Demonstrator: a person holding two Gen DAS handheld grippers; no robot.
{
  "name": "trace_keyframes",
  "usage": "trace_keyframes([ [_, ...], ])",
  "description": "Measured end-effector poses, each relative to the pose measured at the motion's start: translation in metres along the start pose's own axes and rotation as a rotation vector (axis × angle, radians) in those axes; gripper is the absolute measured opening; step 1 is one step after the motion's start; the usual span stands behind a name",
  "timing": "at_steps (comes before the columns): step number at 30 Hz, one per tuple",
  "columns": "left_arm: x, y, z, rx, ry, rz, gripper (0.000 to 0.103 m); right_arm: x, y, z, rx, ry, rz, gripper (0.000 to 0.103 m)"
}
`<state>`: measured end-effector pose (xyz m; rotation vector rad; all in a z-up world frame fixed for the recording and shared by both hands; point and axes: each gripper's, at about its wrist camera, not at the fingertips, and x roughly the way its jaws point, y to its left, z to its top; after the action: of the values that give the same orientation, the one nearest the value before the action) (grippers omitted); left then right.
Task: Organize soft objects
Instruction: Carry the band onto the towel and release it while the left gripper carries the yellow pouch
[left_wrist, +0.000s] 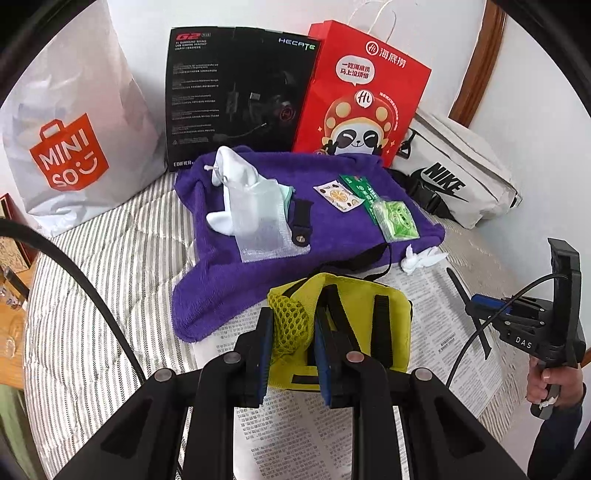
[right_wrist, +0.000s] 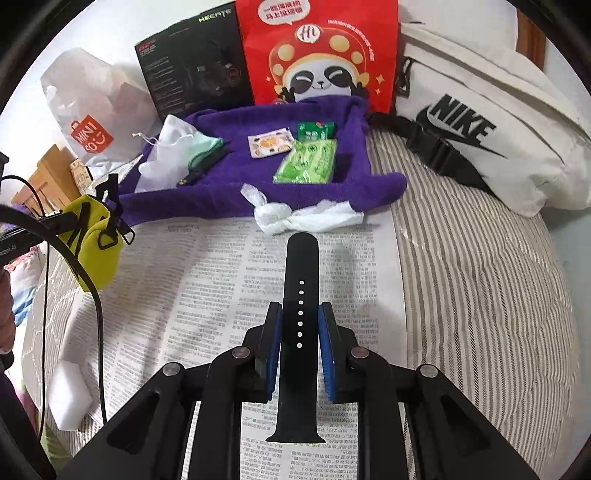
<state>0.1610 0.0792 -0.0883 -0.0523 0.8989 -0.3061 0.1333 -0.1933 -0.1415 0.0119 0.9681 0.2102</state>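
My left gripper is shut on the yellow-green pouch, pinching its mesh edge and holding it above the newspaper; the pouch also shows in the right wrist view. My right gripper straddles a black watch strap lying on the newspaper, with the pads close beside it; I cannot tell whether they touch it. The purple towel carries a white mesh bag, a short black strap, a lemon sticker packet and a green tissue pack. A knotted white tissue lies at the towel's front edge.
Against the wall stand a white Miniso bag, a black headset box and a red paper bag. A white Nike waist bag lies at the right. A white foam block sits at the left on the striped bedding.
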Motion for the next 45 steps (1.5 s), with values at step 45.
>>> trace_keyframes([
  [45,0.034,0.064,0.077,-0.078,-0.002,0.116,0.02,0.137,0.075,0.168,-0.225,0.051,0.123,0.02],
])
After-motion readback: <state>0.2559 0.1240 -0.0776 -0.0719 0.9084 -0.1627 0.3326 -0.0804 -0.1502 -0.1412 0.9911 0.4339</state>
